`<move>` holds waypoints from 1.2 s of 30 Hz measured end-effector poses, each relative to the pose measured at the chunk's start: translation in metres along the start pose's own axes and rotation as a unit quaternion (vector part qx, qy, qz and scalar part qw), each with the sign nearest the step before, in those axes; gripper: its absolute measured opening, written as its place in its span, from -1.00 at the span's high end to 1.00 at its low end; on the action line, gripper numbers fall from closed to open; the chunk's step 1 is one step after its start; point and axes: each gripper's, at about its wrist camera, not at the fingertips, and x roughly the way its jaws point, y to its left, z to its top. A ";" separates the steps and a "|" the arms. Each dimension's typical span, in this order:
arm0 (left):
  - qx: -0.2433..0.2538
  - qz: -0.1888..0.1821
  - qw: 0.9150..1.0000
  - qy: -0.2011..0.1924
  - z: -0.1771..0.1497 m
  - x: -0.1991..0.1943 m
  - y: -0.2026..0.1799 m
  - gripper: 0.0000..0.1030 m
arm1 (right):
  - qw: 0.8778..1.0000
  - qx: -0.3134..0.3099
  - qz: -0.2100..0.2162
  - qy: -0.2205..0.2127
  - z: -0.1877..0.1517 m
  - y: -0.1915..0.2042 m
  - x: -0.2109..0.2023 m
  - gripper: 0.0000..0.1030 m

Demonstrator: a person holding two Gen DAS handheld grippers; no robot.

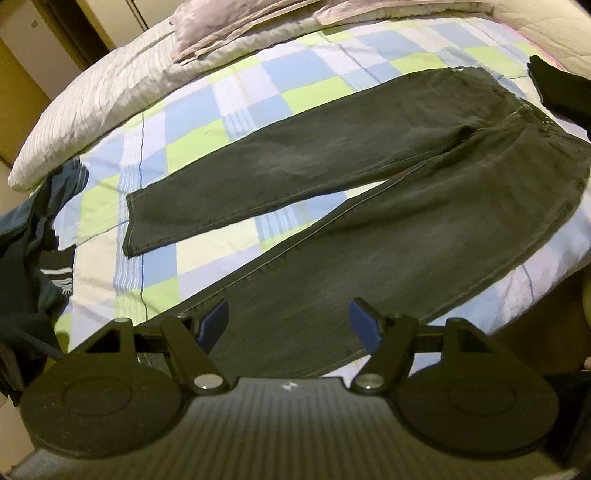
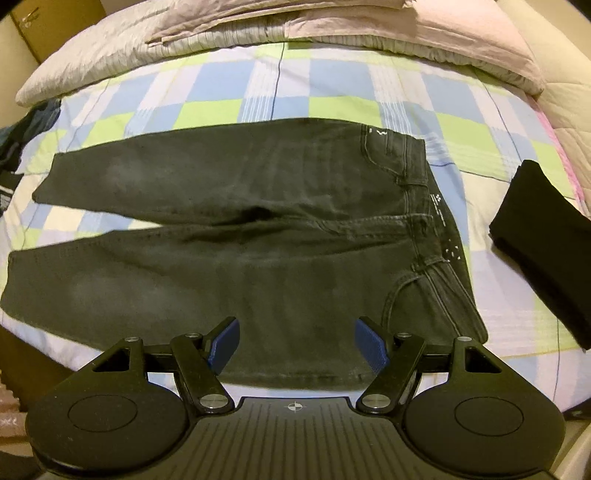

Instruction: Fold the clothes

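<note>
A pair of dark grey jeans (image 1: pixel 369 206) (image 2: pixel 258 236) lies spread flat on the checked bedsheet (image 1: pixel 258 96) (image 2: pixel 258 99), legs apart and pointing left, waistband to the right. In the left wrist view my left gripper (image 1: pixel 290 325) hovers open over the lower part of the near leg, close to the bed's front edge. My right gripper (image 2: pixel 295 343), seen in the right wrist view, is open above the near leg's thigh, just left of the waistband. Neither holds anything.
A folded black garment (image 2: pixel 546 243) (image 1: pixel 557 88) lies on the sheet right of the waistband. A heap of dark clothes (image 1: pixel 26 258) (image 2: pixel 14 147) sits at the left bed edge. Pillows and a rumpled duvet (image 1: pixel 147 66) (image 2: pixel 258 26) line the far side.
</note>
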 end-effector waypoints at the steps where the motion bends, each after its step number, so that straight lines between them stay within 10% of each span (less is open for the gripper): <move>1: 0.003 0.000 1.000 -0.001 0.001 -0.002 -0.004 -0.33 | 1.000 -0.002 0.001 0.000 -0.003 -0.002 -0.001 -0.40; 24: 0.043 0.020 0.999 0.011 -0.009 -0.009 -0.032 -0.34 | 0.999 -0.031 0.016 -0.002 -0.028 -0.024 -0.005 -0.40; 36: 0.107 0.035 0.994 0.008 0.063 0.077 0.104 -0.34 | 0.992 -0.119 -0.019 -0.031 0.069 -0.028 0.018 -0.40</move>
